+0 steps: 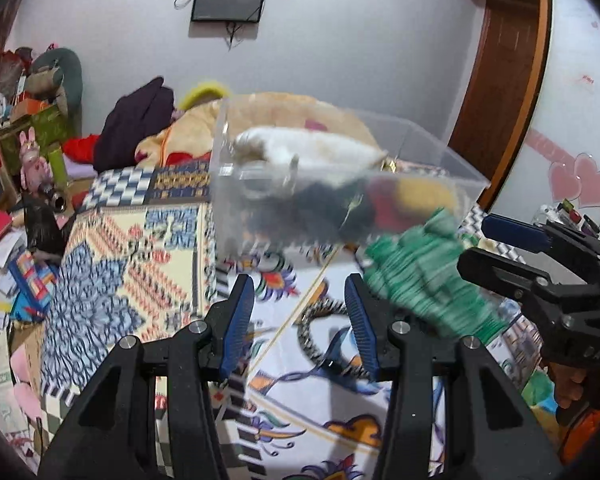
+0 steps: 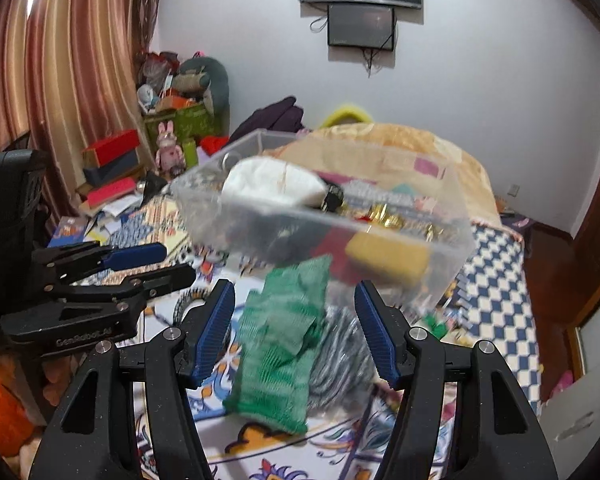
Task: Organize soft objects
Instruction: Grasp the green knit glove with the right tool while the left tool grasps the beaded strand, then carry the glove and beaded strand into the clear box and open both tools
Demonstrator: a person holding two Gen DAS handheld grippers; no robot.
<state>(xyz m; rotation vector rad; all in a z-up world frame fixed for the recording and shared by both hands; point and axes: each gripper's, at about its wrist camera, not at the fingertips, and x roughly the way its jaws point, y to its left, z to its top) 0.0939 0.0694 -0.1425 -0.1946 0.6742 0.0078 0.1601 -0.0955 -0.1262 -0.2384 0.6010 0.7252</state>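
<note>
The clear bin (image 2: 380, 236) already holds several soft things — the green knit cloth (image 2: 276, 344) lies just before it, unheld between the wide-open right gripper (image 2: 296, 332), left gripper (image 1: 300, 320) wide and empty too.

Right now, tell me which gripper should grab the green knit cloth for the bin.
Right. The green knit cloth lies straight ahead between the open fingers of the right gripper. The left gripper is open too, but the cloth sits off to its right.

Toys in bin (image 2: 380, 236), cloth (image 2: 276, 344) before it, on bed (image 1: 140, 264)
</note>
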